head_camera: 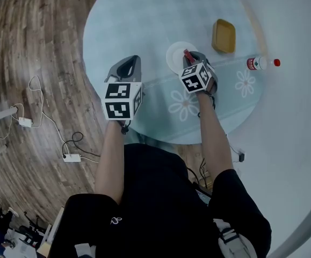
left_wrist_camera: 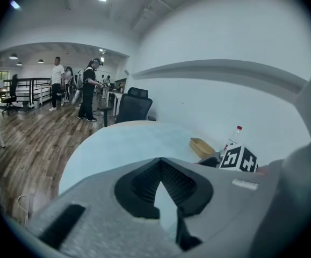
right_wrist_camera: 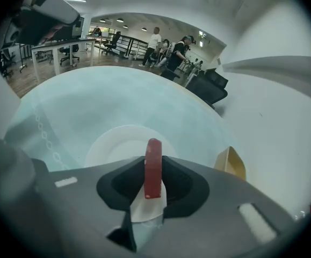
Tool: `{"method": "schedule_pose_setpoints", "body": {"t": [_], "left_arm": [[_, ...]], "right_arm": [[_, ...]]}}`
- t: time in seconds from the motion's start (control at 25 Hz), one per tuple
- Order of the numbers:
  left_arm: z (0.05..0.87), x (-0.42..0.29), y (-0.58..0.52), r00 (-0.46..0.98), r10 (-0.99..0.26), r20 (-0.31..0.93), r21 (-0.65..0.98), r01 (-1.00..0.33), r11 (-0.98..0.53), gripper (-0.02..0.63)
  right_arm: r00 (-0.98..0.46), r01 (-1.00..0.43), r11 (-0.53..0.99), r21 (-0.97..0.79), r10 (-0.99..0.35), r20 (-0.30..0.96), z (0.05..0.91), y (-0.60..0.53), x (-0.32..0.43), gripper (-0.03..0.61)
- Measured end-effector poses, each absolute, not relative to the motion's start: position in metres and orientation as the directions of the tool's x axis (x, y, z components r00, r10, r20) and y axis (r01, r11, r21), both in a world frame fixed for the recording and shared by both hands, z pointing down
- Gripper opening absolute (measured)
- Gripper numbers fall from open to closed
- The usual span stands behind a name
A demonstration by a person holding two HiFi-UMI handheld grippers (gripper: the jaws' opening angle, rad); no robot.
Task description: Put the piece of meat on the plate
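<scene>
Currently transporting: pinching the piece of meat on edge between the partly parted jaws of the right gripper, hanging it over the near edge of the white plate, apparently not yet resting there. Idling the left gripper off to the side, jaws drawn together on nothing. Next likely needing a short descent toward the plate's middle, then parting the jaws to free the meat without dragging it off the rim.
</scene>
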State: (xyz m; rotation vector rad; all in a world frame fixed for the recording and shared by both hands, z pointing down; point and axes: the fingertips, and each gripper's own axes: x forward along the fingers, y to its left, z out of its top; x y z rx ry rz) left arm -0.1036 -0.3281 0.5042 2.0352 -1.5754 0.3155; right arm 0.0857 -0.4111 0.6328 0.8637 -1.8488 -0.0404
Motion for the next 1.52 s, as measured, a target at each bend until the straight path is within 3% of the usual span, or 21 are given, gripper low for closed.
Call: {"method": "schedule_pose_setpoints", "body": {"t": [0.24, 0.4, 0.64, 0.92, 1.28, 1.52], "left_arm": [[0.506, -0.098, -0.323, 0.287, -0.821, 0.494, 0.275, -0.947, -0.166, 0.002], [0.503, -0.088, -0.318, 0.295, -0.821, 0.488, 0.277, -0.945, -0.174, 0.002], [0.492, -0.077, -0.306, 0.293, -0.837, 0.462, 0.272, -0.945, -0.181, 0.002], [0.469, -0.056, -0.299, 0.312, -0.872, 0.376, 0.3, -0.932, -0.204, 0.002], [0.373, 0.017, -0.293, 0.434, -0.896, 0.097, 0.241, -0.883, -0.402, 0.002], [0.315, 0.035, -0.288, 0.444, -0.896, -0.01, 0.139, -0.887, -0.441, 0.002]], "right_arm": [[-0.232, -0.564, 0.744, 0.357, -0.558, 0.797, 0.635, -0.402, 0.076, 0.12], [-0.318, -0.615, 0.758, 0.218, -0.491, 0.811, 0.638, -0.39, 0.068, 0.19], [-0.394, -0.703, 0.702, 0.111, -0.515, 0.761, 0.622, -0.384, 0.075, 0.153], [-0.483, -0.843, 0.535, -0.051, -0.712, 0.51, 0.522, -0.376, 0.096, 0.011], [-0.487, -0.857, 0.45, -0.252, -0.867, 0.107, 0.372, -0.331, 0.167, 0.011], [-0.468, -0.874, 0.447, -0.189, -0.879, 0.085, 0.335, -0.309, 0.19, 0.011]]}}
